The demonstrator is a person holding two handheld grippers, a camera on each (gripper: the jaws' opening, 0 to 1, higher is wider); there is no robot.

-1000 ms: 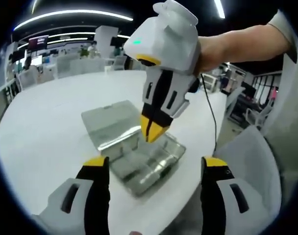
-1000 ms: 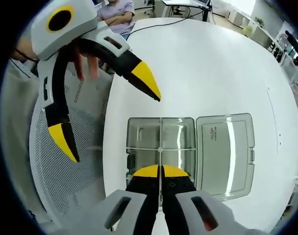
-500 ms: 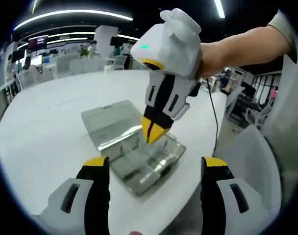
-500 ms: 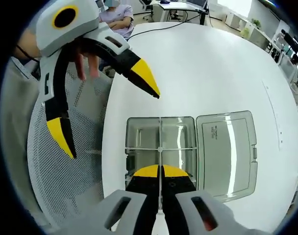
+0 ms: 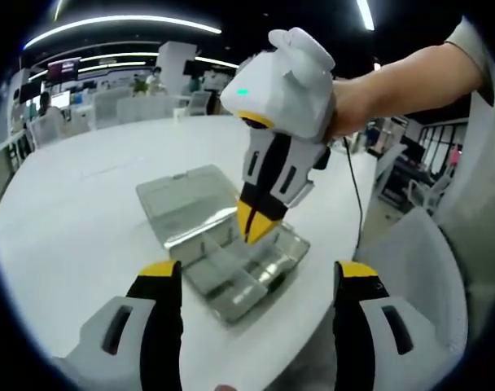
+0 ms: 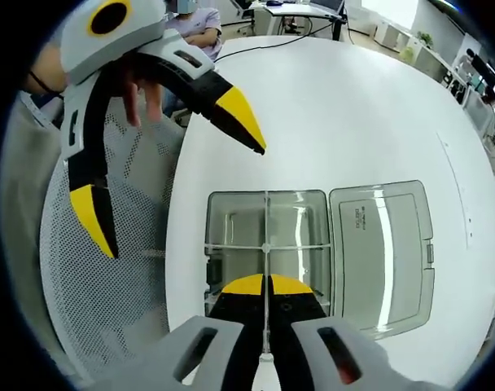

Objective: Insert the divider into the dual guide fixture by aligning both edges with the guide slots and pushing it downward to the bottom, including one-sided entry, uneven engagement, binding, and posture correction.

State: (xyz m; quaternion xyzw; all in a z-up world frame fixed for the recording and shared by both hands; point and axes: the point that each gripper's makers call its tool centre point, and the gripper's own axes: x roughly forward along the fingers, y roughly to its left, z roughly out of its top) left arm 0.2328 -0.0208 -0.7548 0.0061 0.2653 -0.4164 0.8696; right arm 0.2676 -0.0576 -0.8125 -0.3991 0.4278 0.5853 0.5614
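The right gripper (image 6: 266,287) was closed on the thin clear divider (image 6: 266,244), held upright over the middle of the clear fixture box (image 6: 231,224). The box rested on the white counter (image 6: 353,106), its lid (image 6: 386,244) lying open beside it. The left gripper (image 6: 162,159) hung above the counter edge with jaws spread wide, holding nothing.

Clear plastic compartment box (image 6: 268,244) near edge hidden behind right tool (image 6: 266,287), thin clear divider's (image 6: 266,232) lower end concealed between closed jaws
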